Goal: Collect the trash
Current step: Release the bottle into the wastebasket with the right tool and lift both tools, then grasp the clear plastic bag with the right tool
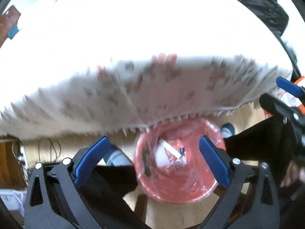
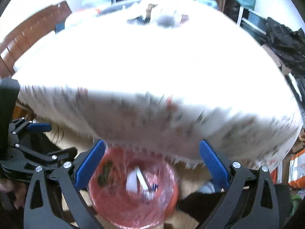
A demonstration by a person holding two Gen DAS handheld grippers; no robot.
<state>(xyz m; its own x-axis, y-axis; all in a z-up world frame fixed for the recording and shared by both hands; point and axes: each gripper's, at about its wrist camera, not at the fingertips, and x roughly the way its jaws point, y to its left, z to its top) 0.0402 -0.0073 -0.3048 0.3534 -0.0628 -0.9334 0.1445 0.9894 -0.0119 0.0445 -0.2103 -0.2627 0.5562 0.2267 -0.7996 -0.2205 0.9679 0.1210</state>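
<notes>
Both pictures are blurred. A red bin [image 1: 178, 171] lined with thin clear plastic stands on the wooden floor [image 1: 171, 215], just below the fringed edge of a white cloth with a faint red and grey pattern [image 1: 133, 87] that covers the surface and hangs down over its side. In the right wrist view the same red bin [image 2: 122, 206] sits low in the middle, partly under the hanging cloth [image 2: 152, 114].

Inside the bin lies trash: a white cup-like piece [image 1: 162, 155] with a white strip across it and a small blue bit beside it, and a dark greenish scrap [image 1: 145, 162] against the left wall.

The left gripper [image 1: 153, 156] hangs above the bin with its 2 blue-padded fingers [image 1: 91, 155] spread wide and grasping nothing. The right gripper [image 2: 152, 164] also hangs over the bin, its fingers [image 2: 213, 164] released and wide apart, with nothing between them. In the left view the right gripper shows at the right edge [image 1: 286, 99].

At the far side of the surface some small dark objects [image 2: 152, 19] lie, too blurred to identify. A black plastic bag [image 2: 286, 45] is at the right
</notes>
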